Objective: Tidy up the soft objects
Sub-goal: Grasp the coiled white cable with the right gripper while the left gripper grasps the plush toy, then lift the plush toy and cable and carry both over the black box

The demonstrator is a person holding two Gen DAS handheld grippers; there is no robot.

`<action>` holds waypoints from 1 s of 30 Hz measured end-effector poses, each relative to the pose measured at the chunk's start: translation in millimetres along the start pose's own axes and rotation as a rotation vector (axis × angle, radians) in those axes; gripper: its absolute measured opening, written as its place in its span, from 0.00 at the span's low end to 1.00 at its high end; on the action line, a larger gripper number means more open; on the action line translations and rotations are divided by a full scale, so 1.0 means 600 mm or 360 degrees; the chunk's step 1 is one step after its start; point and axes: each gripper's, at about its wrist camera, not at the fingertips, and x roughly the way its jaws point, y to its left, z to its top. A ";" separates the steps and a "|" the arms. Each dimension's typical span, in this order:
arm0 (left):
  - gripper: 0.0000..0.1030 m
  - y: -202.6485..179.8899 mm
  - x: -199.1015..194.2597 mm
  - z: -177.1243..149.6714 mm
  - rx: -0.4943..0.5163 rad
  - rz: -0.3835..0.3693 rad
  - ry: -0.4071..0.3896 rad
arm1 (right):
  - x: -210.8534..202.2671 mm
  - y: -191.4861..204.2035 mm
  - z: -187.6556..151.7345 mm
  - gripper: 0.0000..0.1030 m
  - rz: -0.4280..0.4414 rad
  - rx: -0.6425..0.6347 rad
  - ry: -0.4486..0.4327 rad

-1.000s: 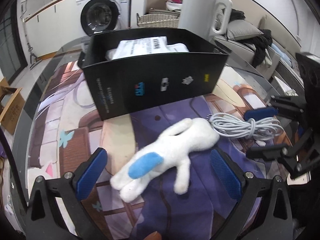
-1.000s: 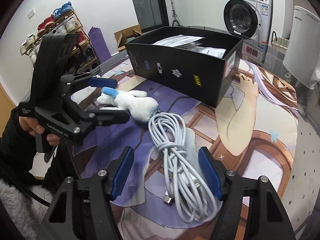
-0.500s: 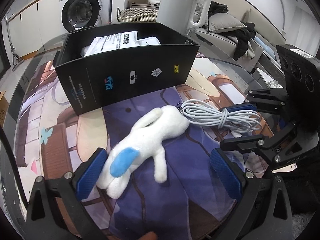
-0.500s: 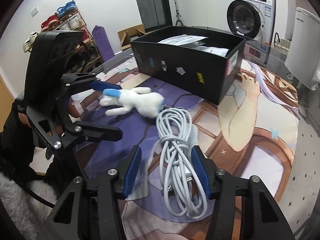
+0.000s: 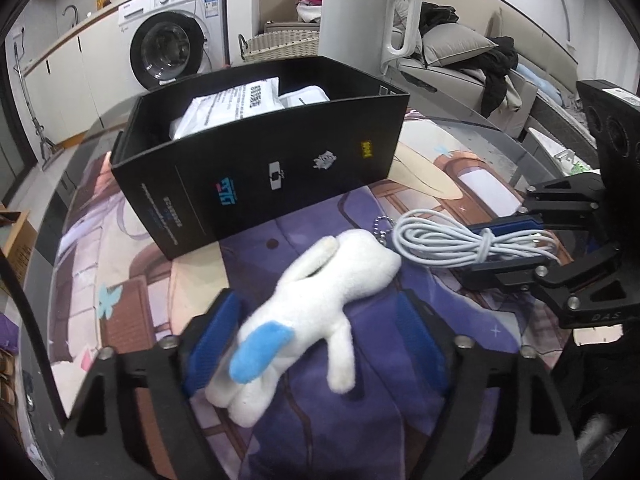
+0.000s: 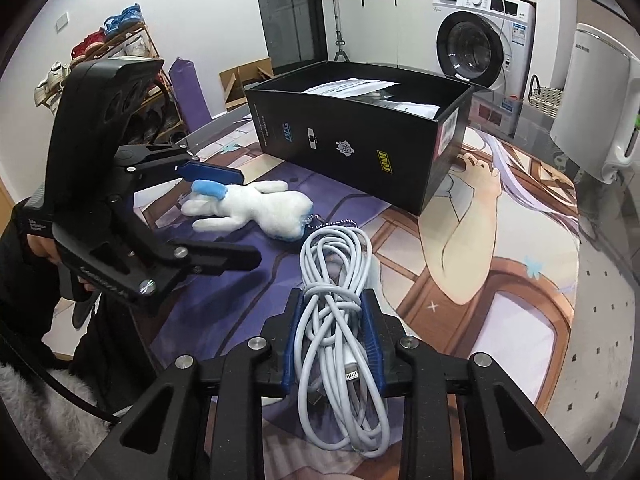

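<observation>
A white plush rabbit with a blue ear lies on the printed mat in front of the black box. My left gripper is open, its blue pads on either side of the plush's ear end. It also shows in the right wrist view around the plush. My right gripper is shut on a coiled white cable, seen in the left wrist view right of the plush.
The black box holds white packets. A white kettle stands behind it. A wicker basket, a washing machine and a sofa lie beyond the table. A shoe rack stands at the left.
My left gripper has moved forward around the plush and its jaws have narrowed. My right gripper has closed on the cable coil.
</observation>
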 end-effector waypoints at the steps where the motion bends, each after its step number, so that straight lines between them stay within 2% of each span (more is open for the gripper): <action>1: 0.60 0.002 0.000 0.001 0.0005 0.0018 -0.0006 | -0.001 0.000 -0.002 0.27 0.0000 0.0006 -0.0002; 4: 0.43 0.008 -0.002 0.002 -0.0009 0.0033 -0.0012 | -0.004 -0.002 -0.004 0.27 -0.0002 0.0025 -0.0004; 7: 0.39 0.018 -0.006 0.002 -0.0045 0.0000 -0.0013 | -0.006 -0.005 -0.007 0.27 -0.0004 0.0051 -0.0012; 30: 0.37 0.033 -0.044 0.015 -0.0173 -0.0068 -0.0144 | -0.021 -0.001 -0.003 0.27 -0.0024 0.0063 -0.0068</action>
